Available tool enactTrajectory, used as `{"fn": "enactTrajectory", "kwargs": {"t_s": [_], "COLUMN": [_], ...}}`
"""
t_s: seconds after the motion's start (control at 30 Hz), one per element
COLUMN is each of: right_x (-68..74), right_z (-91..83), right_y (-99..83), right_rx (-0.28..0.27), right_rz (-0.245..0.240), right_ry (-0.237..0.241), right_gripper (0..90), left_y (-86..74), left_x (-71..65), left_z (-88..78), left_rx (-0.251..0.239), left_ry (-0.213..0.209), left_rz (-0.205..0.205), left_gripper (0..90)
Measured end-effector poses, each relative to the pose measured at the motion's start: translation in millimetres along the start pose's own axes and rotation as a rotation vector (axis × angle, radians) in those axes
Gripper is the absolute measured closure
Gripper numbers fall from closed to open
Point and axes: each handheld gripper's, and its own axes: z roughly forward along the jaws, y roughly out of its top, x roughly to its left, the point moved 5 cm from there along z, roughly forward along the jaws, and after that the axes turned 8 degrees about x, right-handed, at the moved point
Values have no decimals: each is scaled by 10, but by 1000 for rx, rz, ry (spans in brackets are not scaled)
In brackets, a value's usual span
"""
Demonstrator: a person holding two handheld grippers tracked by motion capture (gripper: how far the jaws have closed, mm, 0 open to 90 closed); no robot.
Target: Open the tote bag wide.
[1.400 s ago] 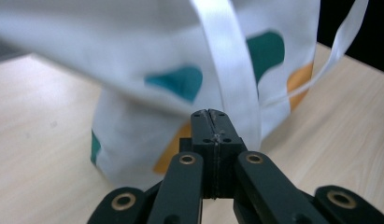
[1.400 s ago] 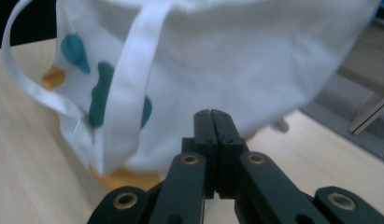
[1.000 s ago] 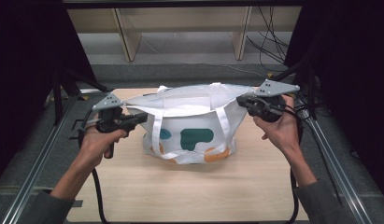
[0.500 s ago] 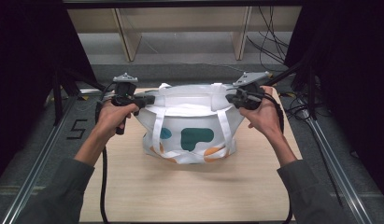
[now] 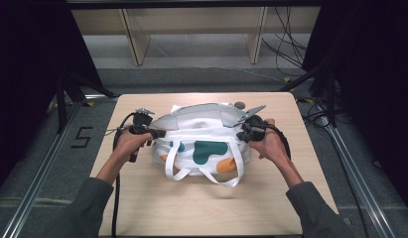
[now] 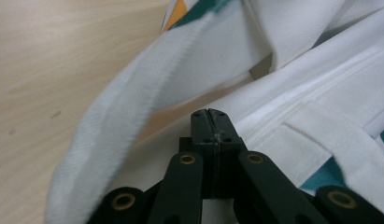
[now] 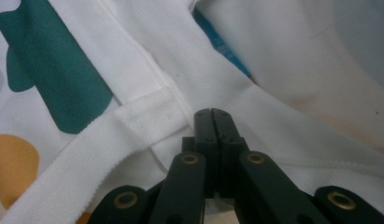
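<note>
between the two grippers, a white bag [image 5: 204,144] with green and orange blots lies slumped on the table [image 5: 142,198], its two handles [image 5: 201,171] flopped toward the person. the left gripper [image 5: 159,133] sits at the bag's left upper corner, jaws pressed fully together; in the left gripper view the closed tips rest against the white hem [image 6: 273,121], and whether a thin fold of cloth is nipped between them cannot be told. the right gripper [image 5: 241,130] mirrors it at the right corner, jaws just as tight, its tips [image 7: 213,122] butted against the seam where a strap [image 7: 87,154] meets the rim; again any pinch of fabric is too thin to make out. each hand [image 5: 126,144] grips its tool low over the table, right hand [image 5: 268,144] opposite the left. the step in hand looks like laying the bag flat, mouth edge stretched between the two tools. next move, as i judge it: if cloth is held, ease both corners onto the wood, keeping the rim taut so it doesn't bunch, then part the jaws and pull straight out sideways, away from the bag, so the tips don't drag the hem or snag the straps lying just ahead of them.
</note>
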Motion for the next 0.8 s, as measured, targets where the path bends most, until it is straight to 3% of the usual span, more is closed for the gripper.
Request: {"fn": "enactTrajectory", "kwargs": {"t_s": [0.07, 0.1, 0.17, 0.23, 0.27, 0.3, 0.37, 0.4, 0.43, 0.47, 0.53, 0.67, 0.77, 0.8], "right_x": [14, 34, 12, 5, 8, -7, -3, -17, -17, -8, -13, 59, 142, 236], "right_z": [43, 21, -4, -74, -163, -162, -159, -86, -86, 18, 98, 179, 130, 87], "right_y": [-44, -40, -4, 97, 274, 346, 425, 563, 563, 586, 593, 475, 365, 280], "right_rx": [-8, 0, -15, -75, -140, -171, -176, -170, -170, -87, -84, -32, -46, -50], "right_rz": [15, 39, 27, 48, 55, 51, 59, 57, 57, 64, 59, 70, 55, 19], "right_ry": [15, 25, 2, -11, -9, -22, -15, -23, -23, -8, -7, 70, 104, 122], "right_gripper": [900, 900, 900, 900, 900, 900, 900, 900, 900, 900, 900, 900, 900, 900], "left_y": [-43, -34, 5, 61, 136, 183, 231, 285, 322, 357, 427, 544, 607, 628], "left_x": [18, 3, -37, -95, -176, -229, -282, -357, -403, -450, -524, -597, -605, -598], "left_z": [-10, -23, -50, -64, -51, -36, -25, -5, 11, 32, 85, 221, 302, 325], "left_rx": [-12, -18, -19, -34, -35, -41, -42, -48, -39, -32, -20, 31, 37, 47], "left_ry": [-31, -20, -18, -44, -39, -43, -47, -61, -63, -62, -68, -72, -62, -41], "left_rz": [-19, -11, 5, -2, 23, 30, 41, 39, 63, 79, 93, 100, 90, 95], "left_gripper": [896, 896, 895, 894, 892, 887, 886, 885, 885, 877, 876, 876, 884, 887]}}
